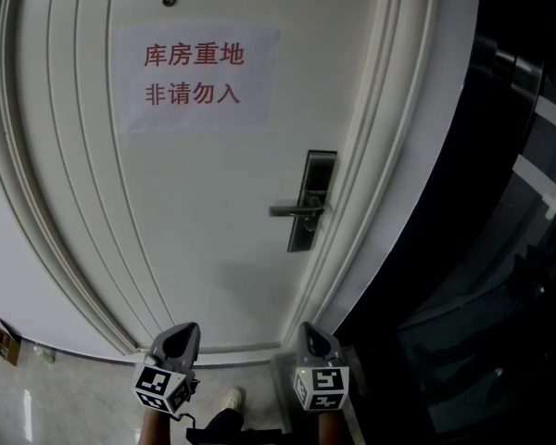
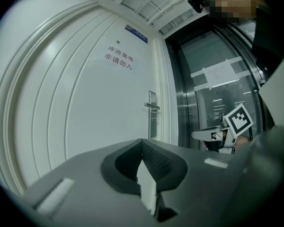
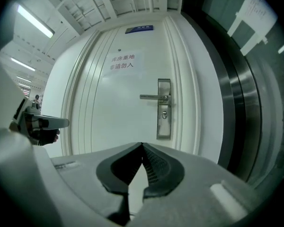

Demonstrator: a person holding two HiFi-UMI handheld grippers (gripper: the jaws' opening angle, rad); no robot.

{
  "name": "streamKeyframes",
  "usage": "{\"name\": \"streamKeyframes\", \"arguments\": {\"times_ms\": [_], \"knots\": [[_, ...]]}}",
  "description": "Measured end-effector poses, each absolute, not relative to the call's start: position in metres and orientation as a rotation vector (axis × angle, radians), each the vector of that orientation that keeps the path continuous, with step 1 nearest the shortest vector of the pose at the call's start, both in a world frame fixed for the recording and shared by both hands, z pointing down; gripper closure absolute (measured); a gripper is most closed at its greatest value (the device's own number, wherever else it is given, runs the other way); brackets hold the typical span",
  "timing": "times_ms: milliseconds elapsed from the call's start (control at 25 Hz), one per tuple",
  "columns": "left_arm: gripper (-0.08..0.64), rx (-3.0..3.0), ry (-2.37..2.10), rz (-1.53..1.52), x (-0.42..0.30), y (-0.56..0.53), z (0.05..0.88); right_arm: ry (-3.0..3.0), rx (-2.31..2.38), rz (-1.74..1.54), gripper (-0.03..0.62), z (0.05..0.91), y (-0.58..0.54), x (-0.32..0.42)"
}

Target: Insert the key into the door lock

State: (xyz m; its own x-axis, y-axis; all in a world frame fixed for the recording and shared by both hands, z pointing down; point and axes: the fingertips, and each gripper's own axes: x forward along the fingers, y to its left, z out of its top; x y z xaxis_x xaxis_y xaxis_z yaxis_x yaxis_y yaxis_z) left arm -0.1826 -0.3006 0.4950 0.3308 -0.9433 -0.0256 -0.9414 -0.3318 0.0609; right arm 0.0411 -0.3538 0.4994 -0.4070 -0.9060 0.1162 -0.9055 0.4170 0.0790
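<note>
The white door (image 1: pixel 204 202) carries a metal lock plate (image 1: pixel 310 202) with a lever handle (image 1: pixel 292 210). In the right gripper view the plate (image 3: pixel 164 109) stands straight ahead, with the keyhole (image 3: pixel 164 114) just under the handle (image 3: pixel 154 97). My left gripper (image 1: pixel 187 327) and right gripper (image 1: pixel 310 327) are low in the head view, well back from the door, and both point at it. The left gripper's (image 2: pixel 142 142) jaws meet at the tips. My right gripper (image 3: pixel 142 144) is shut too. No key shows between either pair of jaws or anywhere else.
A paper sign (image 1: pixel 196 77) with red print is stuck on the upper door. Dark glass panels (image 1: pixel 500 248) and a metal frame stand right of the door. The pale tiled floor (image 1: pixel 56 401) and a shoe (image 1: pixel 230 399) show below the grippers.
</note>
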Motion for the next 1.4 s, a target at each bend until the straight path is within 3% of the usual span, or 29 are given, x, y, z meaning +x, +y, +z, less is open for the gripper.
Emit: {"name": "streamKeyframes", "arguments": {"times_ms": [1400], "knots": [[0.557, 2.541, -1.786, -0.078, -0.162, -0.298, 0.496, -2.58, 1.561, 0.065, 0.592, 0.513, -0.33, 0.044]]}}
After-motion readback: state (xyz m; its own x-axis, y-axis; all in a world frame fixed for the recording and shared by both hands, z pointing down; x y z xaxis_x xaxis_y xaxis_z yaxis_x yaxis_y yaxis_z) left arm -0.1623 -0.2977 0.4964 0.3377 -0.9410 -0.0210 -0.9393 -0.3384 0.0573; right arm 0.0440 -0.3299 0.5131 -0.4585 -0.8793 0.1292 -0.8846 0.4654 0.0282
